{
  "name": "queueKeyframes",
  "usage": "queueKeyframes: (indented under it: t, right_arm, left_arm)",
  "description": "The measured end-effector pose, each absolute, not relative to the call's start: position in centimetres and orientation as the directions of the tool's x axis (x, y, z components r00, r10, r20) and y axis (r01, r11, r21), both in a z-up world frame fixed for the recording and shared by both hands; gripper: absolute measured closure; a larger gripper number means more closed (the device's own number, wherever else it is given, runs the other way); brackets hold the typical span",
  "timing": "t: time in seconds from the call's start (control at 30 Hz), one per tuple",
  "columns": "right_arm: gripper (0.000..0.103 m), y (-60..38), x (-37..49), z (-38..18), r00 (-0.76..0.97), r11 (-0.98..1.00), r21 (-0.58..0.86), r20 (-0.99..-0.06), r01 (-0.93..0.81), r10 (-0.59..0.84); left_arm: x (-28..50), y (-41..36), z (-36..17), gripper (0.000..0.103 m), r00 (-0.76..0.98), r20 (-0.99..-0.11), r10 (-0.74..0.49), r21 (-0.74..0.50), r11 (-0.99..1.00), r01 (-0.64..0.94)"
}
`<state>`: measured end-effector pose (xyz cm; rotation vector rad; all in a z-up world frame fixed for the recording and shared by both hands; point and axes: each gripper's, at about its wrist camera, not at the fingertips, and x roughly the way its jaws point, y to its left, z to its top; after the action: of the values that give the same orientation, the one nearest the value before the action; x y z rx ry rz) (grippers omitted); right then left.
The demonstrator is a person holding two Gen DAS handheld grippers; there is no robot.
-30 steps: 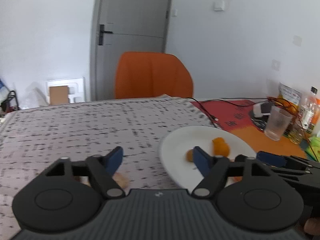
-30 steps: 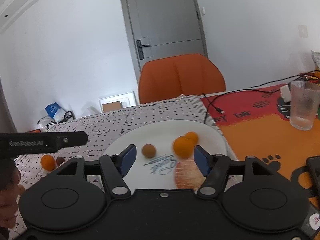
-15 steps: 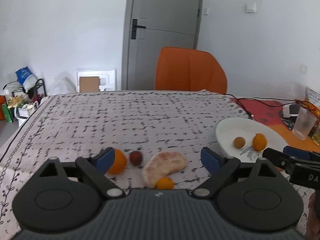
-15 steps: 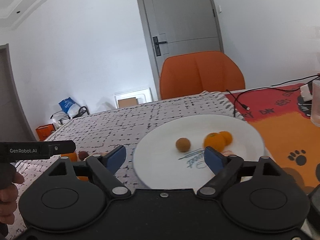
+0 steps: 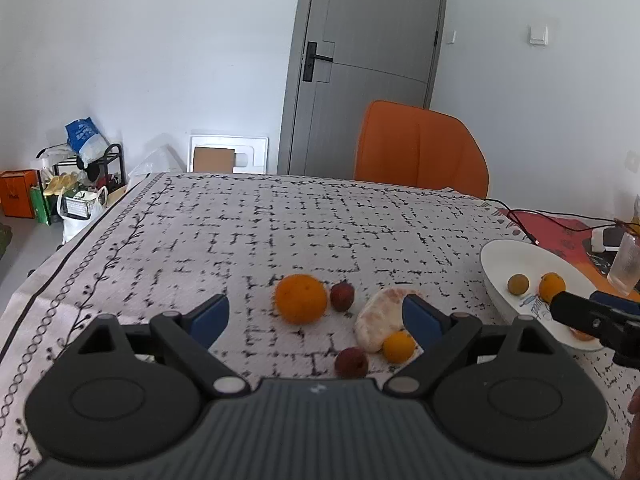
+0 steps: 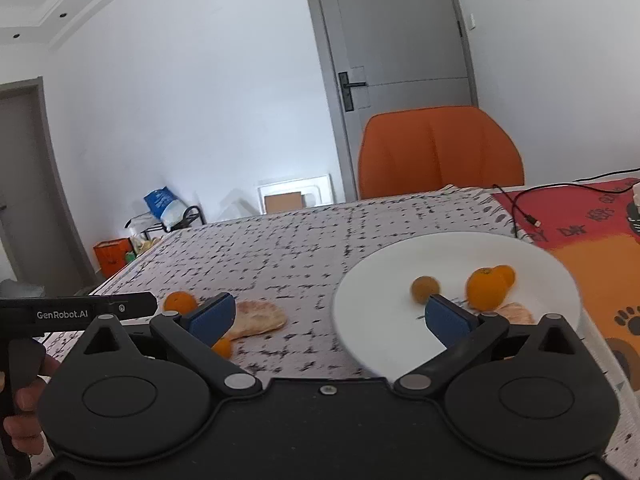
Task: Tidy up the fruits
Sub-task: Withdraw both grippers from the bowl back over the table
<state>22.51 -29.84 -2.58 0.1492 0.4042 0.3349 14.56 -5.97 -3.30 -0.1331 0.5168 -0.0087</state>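
Note:
In the left wrist view my left gripper [image 5: 316,318] is open and empty above the patterned tablecloth. Between its fingers lie a big orange [image 5: 301,298], two small dark red fruits [image 5: 342,296] [image 5: 351,363], a pale peeled citrus piece [image 5: 380,320] and a small orange [image 5: 399,346]. The white plate [image 5: 504,256] at the right holds a brown round fruit [image 5: 518,283] and an orange [image 5: 552,286]. In the right wrist view my right gripper [image 6: 328,316] is open and empty near the plate [image 6: 400,264], which holds the brown fruit [image 6: 425,288], oranges [image 6: 486,288] and a peeled segment [image 6: 516,314].
An orange chair [image 5: 420,148] stands behind the table's far edge. A red and orange mat [image 6: 592,236] with a black cable [image 6: 520,208] lies right of the plate. A clear cup [image 5: 626,264] stands at the far right. Bags [image 5: 76,196] sit on the floor at left.
Both grippers have pulled back and up from the plate. The left one swung left, so the loose fruits on the cloth came into view. The peeled segment has left the right fingers' gap.

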Motion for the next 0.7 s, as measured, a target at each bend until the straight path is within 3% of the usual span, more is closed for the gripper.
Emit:
queueKeyframes:
  t: [0.7]
  right_arm:
    - [0.0,-24.6,20.8,-2.5,0.807,0.904,0.182,-0.407,-0.388,0.428]
  left_arm:
    - [10.7,-2.2,-4.5,0.008,0.861,-0.507,-0.036,-0.16,0.986,-0.053]
